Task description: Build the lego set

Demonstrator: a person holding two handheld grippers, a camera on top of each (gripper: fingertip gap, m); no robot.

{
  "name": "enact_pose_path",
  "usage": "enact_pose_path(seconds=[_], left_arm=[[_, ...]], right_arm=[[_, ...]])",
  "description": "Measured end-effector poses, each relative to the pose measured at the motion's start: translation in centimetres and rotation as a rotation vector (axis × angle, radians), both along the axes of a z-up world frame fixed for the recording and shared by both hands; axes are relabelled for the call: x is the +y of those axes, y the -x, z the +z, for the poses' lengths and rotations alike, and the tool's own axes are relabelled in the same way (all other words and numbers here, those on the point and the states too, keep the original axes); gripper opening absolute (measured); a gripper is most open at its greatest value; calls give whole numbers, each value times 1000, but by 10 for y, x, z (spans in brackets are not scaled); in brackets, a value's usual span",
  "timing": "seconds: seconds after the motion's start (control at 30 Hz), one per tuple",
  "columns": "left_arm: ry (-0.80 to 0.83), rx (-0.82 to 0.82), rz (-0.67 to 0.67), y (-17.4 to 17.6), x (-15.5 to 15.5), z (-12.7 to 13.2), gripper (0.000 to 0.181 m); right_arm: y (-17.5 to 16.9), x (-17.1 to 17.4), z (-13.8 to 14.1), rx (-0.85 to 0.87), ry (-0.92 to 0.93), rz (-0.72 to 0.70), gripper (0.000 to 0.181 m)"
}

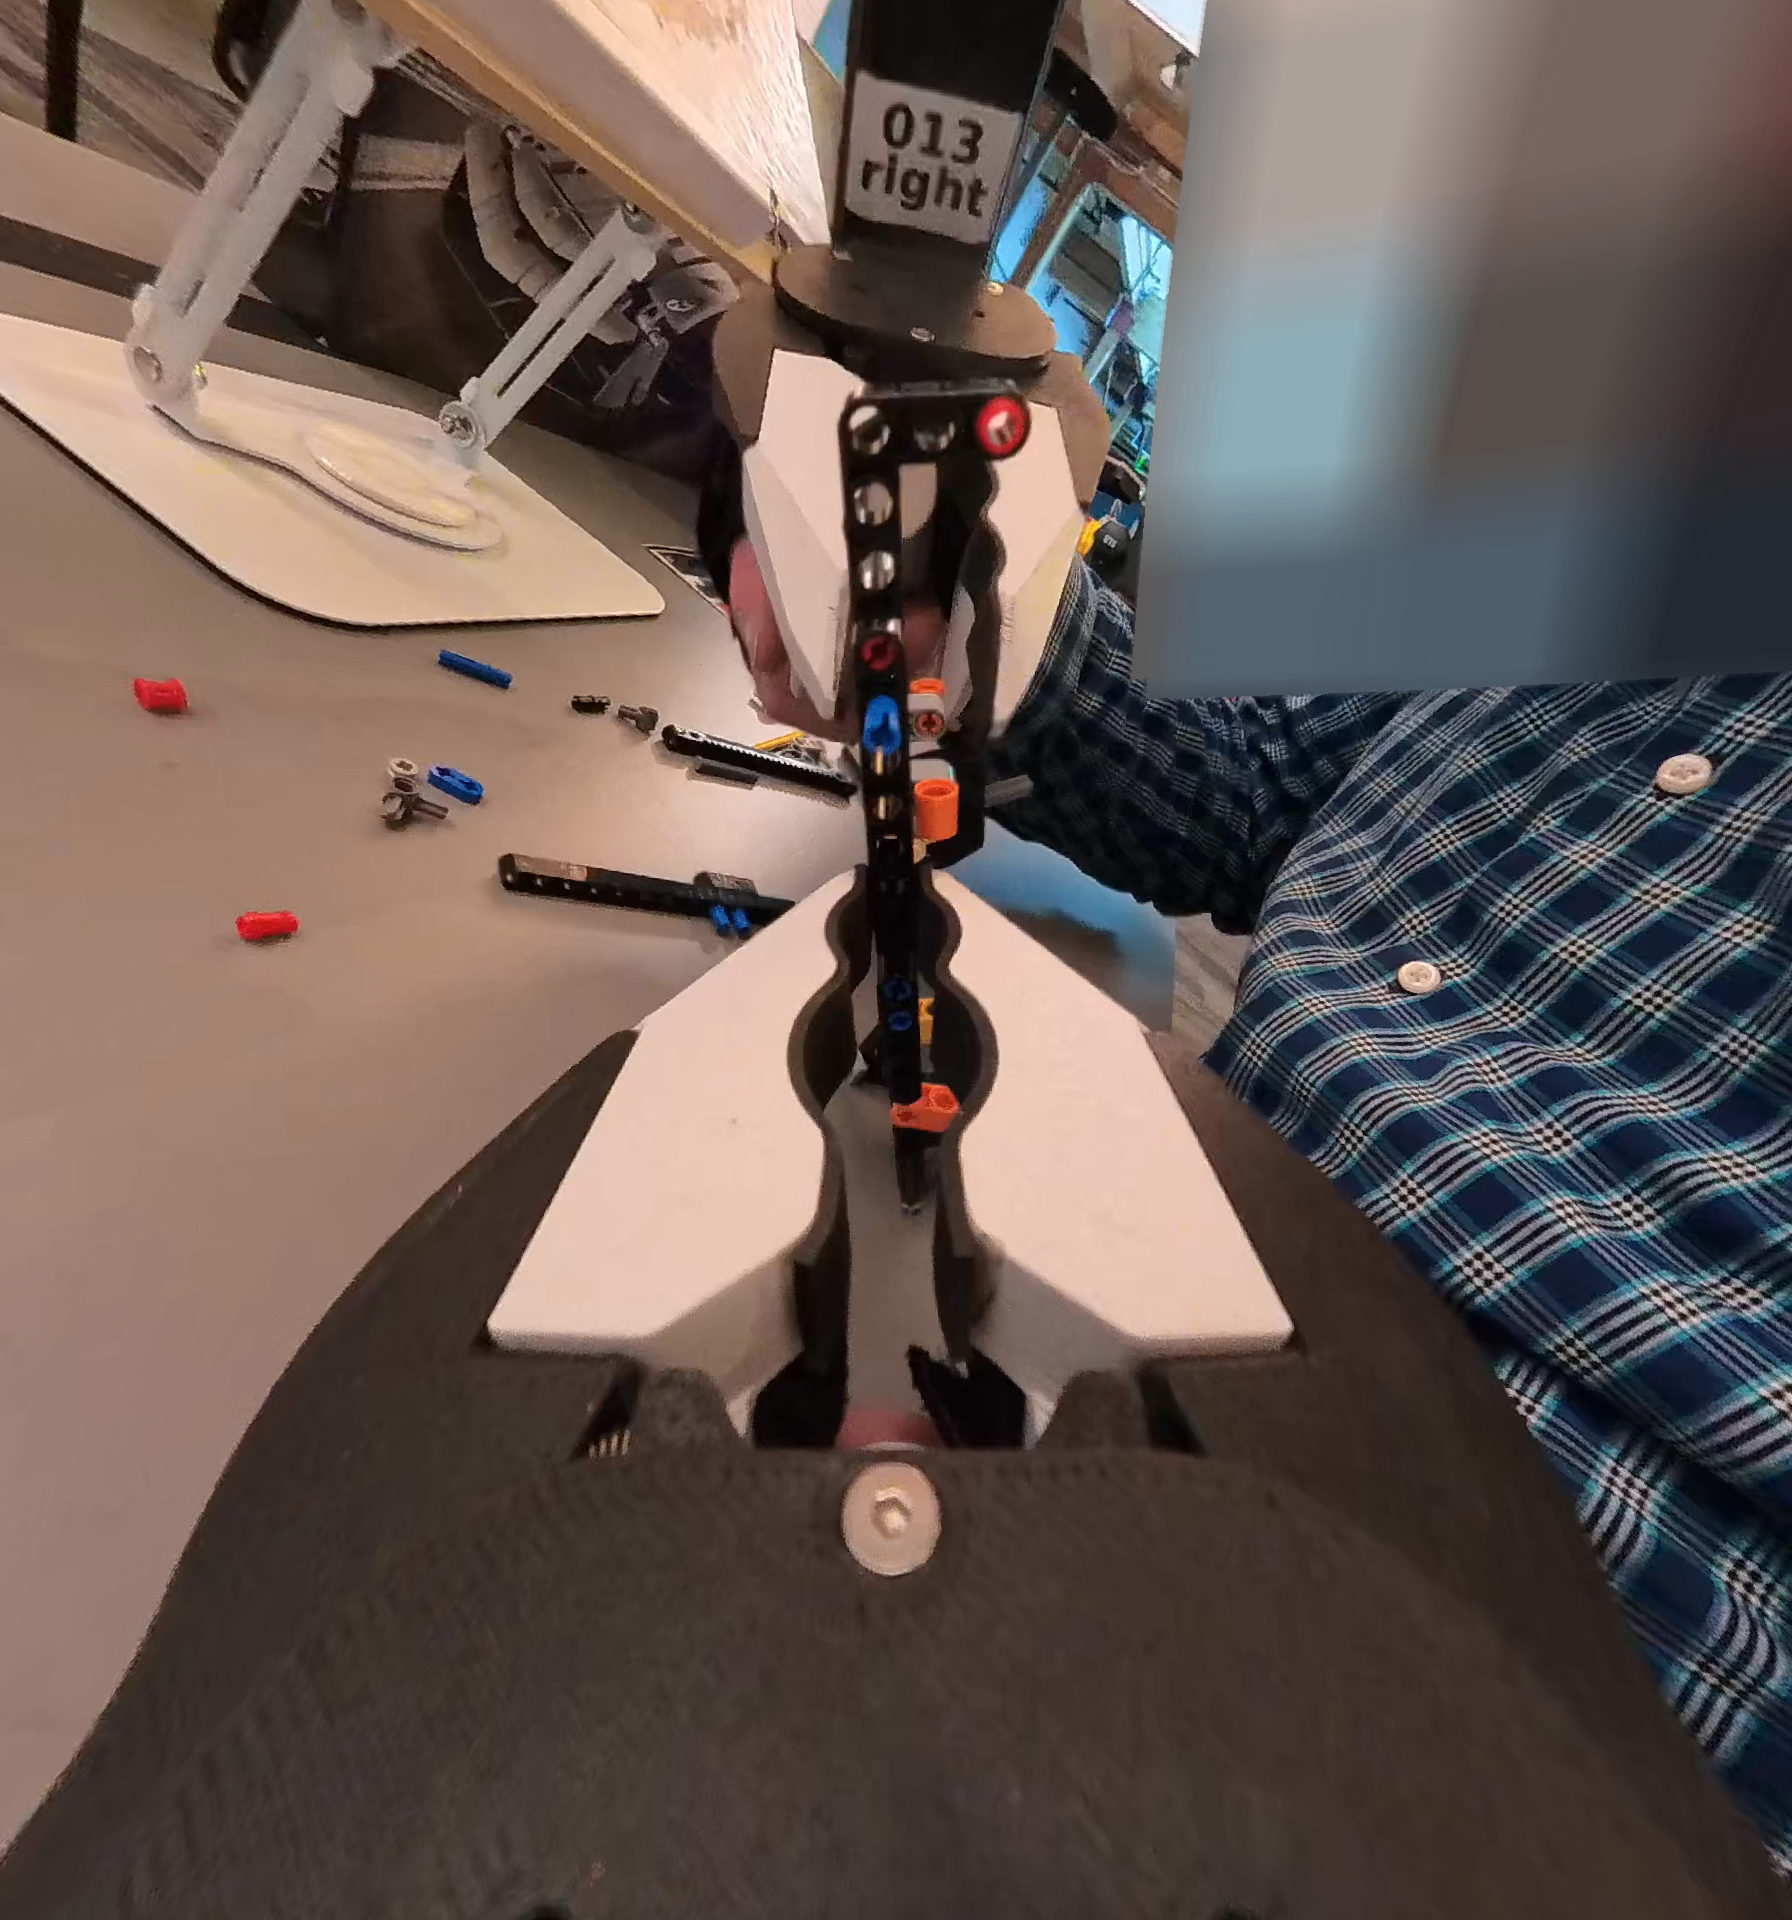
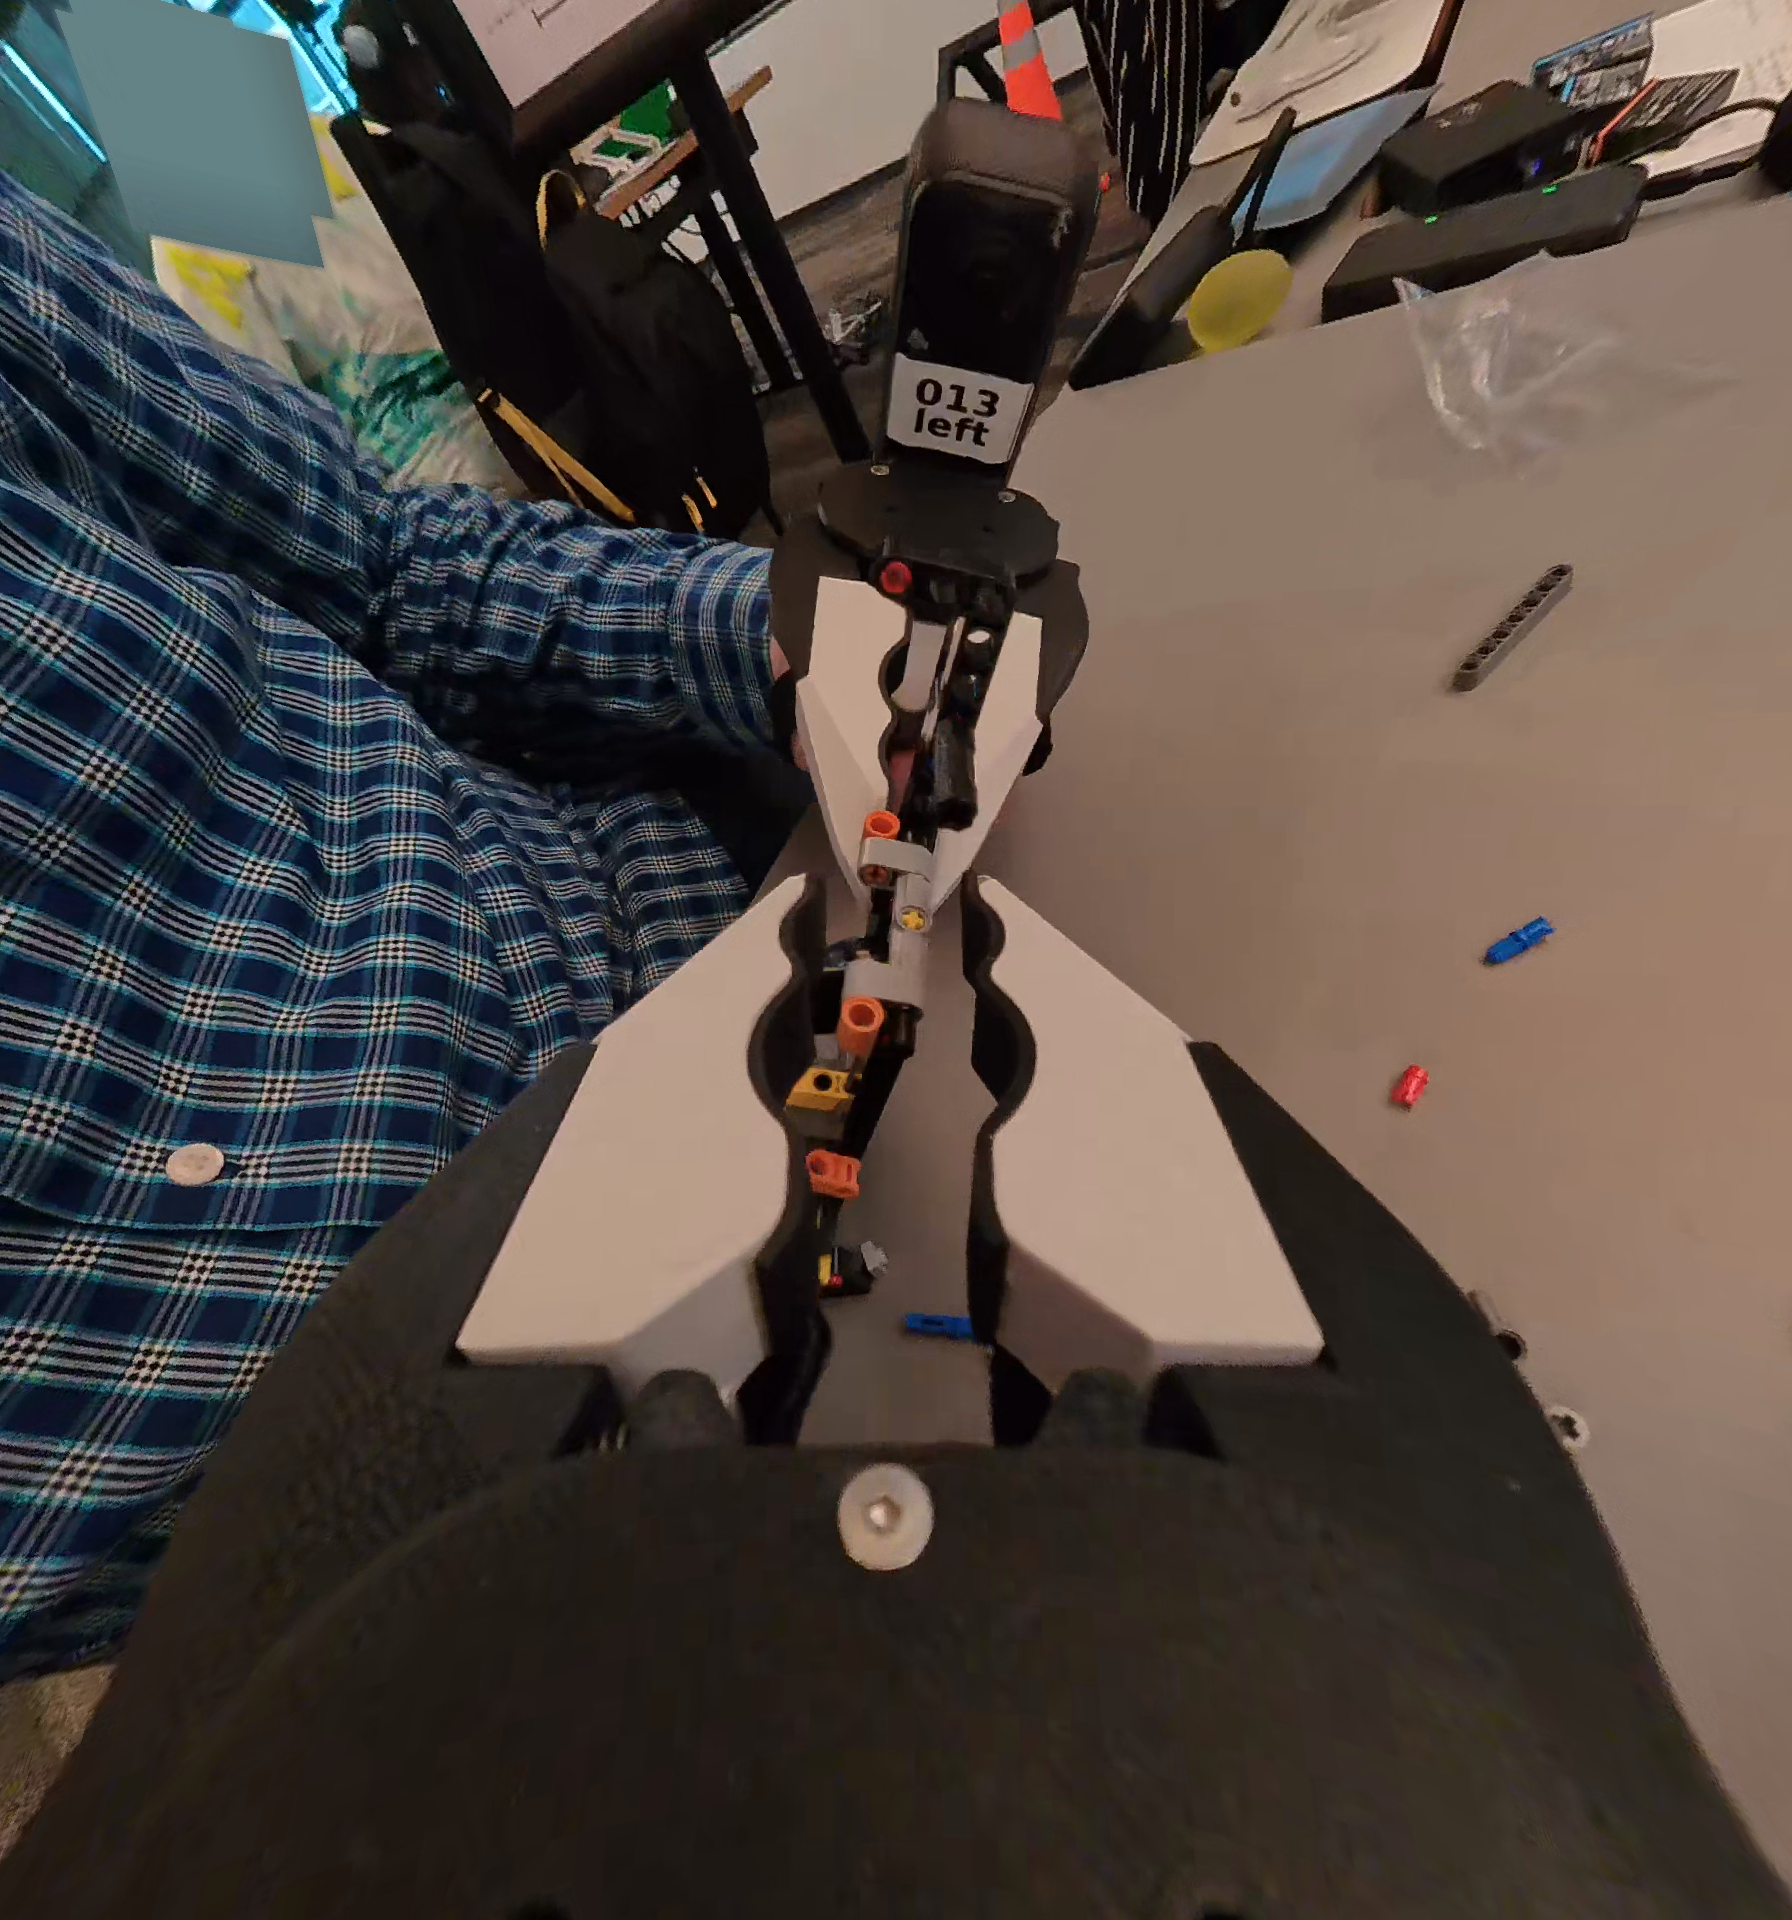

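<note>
Left gripper (image 1: pixel 897 894) clamps the lego frame (image 1: pixel 887 790) above the table (image 1: pixel 248 1091), right gripper (image 2: pixel 887 883) seems parted round its other end, so a twist could pop the orange pins (image 2: pixel 859 1023).

Each hand-held gripper, right (image 1: pixel 907 665) and left (image 2: pixel 918 862), bears a white printed label.

Matt plastic grippers, glossy bricks, woven cloth

The left gripper (image 1: pixel 897 894) had a rough, grainy black plastic body with smooth matt white jaws; the black studded-beam lego assembly (image 1: pixel 887 727) looked glossy plastic; the grey tabletop (image 1: pixel 248 1091) was smooth, matt; the blue plaid shirt (image 1: pixel 1557 1039) was woven cloth.
</note>
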State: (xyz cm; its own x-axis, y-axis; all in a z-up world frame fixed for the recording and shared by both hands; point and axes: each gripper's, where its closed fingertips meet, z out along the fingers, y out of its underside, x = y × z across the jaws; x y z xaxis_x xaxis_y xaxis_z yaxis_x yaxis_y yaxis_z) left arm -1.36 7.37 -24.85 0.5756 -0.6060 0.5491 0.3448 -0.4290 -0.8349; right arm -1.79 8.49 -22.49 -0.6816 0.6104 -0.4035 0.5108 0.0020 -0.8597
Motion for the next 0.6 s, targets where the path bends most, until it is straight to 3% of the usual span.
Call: enact_pose_path(seconds=[0.47, 0.6], left_arm=[[187, -366, 215, 44, 21, 0, 5], [248, -375, 244, 48, 22, -7, 5]], right_arm=[[19, 37, -2, -39, 134, -217, 43], [23, 45, -5, -61, 184, -250, 42]])
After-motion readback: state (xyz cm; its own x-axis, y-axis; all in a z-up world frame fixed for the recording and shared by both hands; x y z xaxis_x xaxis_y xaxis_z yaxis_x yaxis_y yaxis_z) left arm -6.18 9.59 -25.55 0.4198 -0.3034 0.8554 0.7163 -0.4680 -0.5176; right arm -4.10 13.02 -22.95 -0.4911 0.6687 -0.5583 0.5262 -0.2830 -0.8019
